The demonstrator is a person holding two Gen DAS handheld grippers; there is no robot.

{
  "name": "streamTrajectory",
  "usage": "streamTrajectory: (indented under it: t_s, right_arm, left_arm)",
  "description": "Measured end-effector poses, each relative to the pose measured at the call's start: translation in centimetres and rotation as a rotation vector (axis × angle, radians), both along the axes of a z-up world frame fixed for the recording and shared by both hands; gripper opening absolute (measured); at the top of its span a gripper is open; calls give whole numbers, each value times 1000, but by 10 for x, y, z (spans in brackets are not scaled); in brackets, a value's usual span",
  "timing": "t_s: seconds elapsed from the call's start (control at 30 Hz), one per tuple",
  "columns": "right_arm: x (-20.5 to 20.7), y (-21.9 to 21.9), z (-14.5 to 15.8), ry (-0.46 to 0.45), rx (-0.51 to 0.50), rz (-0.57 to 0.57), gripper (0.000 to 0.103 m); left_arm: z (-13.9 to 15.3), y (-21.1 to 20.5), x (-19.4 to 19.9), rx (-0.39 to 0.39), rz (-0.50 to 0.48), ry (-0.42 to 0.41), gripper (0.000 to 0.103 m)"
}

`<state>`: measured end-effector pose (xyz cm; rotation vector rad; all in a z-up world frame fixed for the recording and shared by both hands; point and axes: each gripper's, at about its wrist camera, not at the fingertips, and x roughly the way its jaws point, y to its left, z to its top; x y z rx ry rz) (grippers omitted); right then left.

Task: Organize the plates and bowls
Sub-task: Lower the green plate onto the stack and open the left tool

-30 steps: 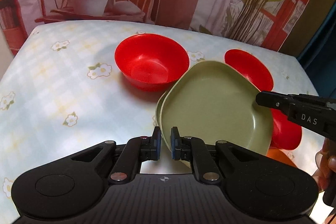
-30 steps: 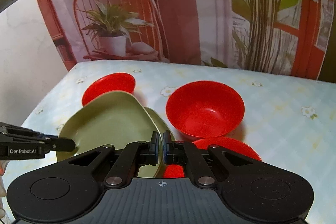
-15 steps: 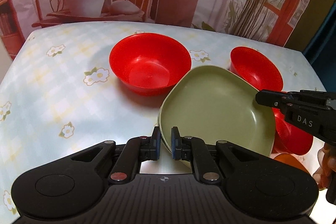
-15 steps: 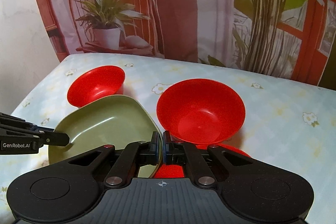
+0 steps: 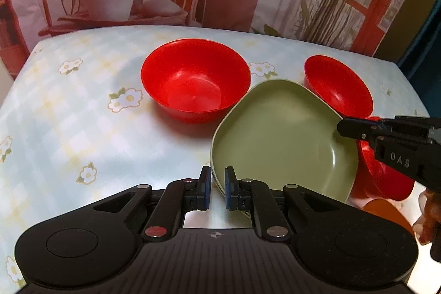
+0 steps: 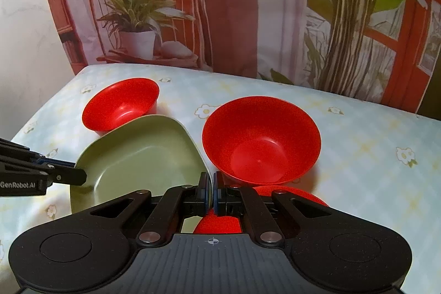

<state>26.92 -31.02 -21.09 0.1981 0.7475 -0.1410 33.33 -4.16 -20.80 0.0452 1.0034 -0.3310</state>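
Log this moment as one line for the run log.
left gripper: shut on olive-green plastic plates rim | right gripper: shut on opposite rim | large red plastic bowl: on table, untouched

2 grippers (image 5: 218,188) (image 6: 212,193) — jaws nearly closed

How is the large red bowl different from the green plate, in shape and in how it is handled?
The large round red plastic bowl is deep, while the olive-green rounded-square plate is shallow. The bowl stands free on the floral tablecloth; the plate's rim is gripped by the left tongs and the right tongs, one on each side. Both have a smooth, plain surface.
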Motion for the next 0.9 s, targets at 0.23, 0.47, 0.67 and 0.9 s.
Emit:
streamTrajectory:
  t_s: [0.23,0.47,0.67,0.9]
  right_arm:
    - [3,3,-1,15,-19,7,3]
    - [9,8,-3,60,-57,27,3]
    - [12,11,-3,87,-90,52,3]
    - [15,10,-5,104,-86,61,4]
  left_arm:
    - [6,2,2,1,23,-22,13]
    - [13,2,7,0,30,-54,13]
    - [7,2,15,-22,50,-52,14]
    - [-1,5,21,-32,61,-34,23]
